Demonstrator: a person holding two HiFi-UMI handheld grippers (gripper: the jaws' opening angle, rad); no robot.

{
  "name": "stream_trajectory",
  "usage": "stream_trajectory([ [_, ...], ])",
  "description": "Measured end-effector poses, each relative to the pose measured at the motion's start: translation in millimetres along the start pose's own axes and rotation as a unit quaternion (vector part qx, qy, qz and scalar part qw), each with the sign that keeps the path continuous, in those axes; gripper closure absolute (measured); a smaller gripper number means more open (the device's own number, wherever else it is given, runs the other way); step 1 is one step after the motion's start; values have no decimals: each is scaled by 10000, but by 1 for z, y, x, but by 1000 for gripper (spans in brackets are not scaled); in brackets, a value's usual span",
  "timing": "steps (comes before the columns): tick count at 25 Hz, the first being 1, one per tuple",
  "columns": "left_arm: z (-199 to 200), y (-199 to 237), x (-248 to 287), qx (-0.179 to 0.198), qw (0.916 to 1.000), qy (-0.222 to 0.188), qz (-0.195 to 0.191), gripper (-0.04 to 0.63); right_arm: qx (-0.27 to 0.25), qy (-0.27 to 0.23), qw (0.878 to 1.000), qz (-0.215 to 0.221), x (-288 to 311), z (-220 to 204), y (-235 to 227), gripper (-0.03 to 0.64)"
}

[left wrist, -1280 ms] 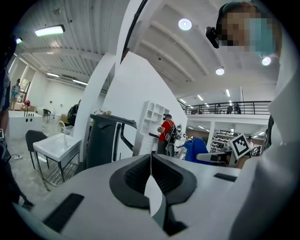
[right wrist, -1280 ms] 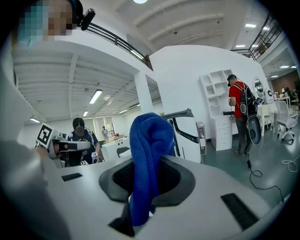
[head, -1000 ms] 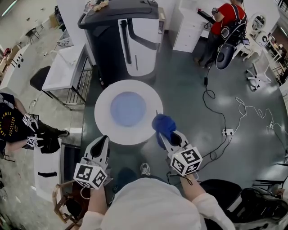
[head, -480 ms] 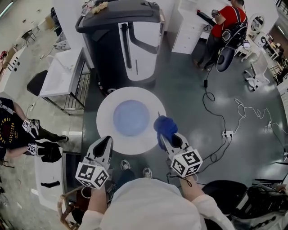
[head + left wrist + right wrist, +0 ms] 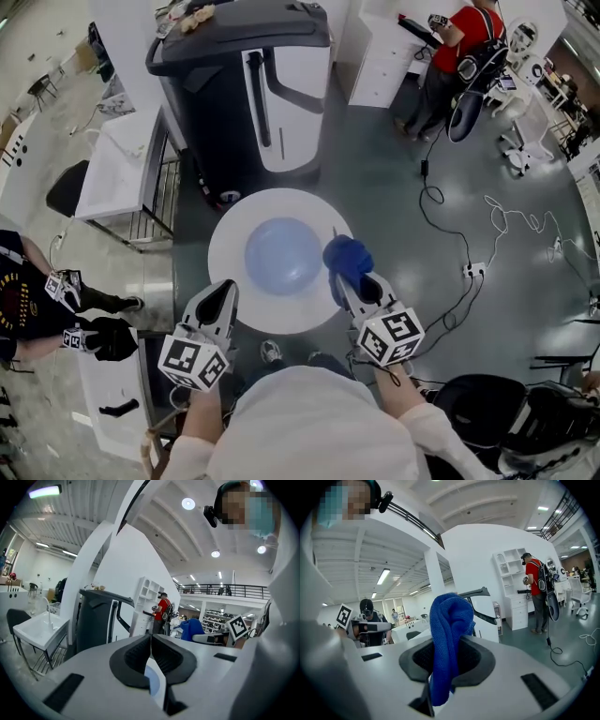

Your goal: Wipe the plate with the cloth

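We held a bunched blue terry cloth (image 5: 347, 259) clamped between the fingers of our right gripper (image 5: 347, 279). In the head view the cloth showed just right of the pale blue round plate (image 5: 283, 255), which lay at the middle of the round white table (image 5: 225, 246). Our left gripper (image 5: 222, 291) hung over the table's near edge, its fingers pressed together with nothing between them.

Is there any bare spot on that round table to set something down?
On the table, the ring around the blue plate is bare along its far and left sides, toward the dark machine. Near and right edges are crowded: left claw, and right claw with cloth.
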State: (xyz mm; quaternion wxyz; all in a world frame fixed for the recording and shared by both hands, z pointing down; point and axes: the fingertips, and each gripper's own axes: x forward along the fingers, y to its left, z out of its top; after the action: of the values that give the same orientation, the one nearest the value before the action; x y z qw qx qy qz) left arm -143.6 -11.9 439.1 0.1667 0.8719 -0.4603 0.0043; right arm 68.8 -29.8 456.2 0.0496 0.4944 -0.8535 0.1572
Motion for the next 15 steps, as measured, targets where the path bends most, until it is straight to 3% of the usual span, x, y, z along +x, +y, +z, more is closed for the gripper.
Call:
stream_trajectory([
  [8, -1, 27, 16, -67, 9999, 105, 8, 561, -77, 28, 10000, -29, 22, 6, -5, 526],
  [15, -1, 30, 42, -144, 9989, 1, 447, 561, -192, 177, 9987, 427, 49, 7, -29, 526],
])
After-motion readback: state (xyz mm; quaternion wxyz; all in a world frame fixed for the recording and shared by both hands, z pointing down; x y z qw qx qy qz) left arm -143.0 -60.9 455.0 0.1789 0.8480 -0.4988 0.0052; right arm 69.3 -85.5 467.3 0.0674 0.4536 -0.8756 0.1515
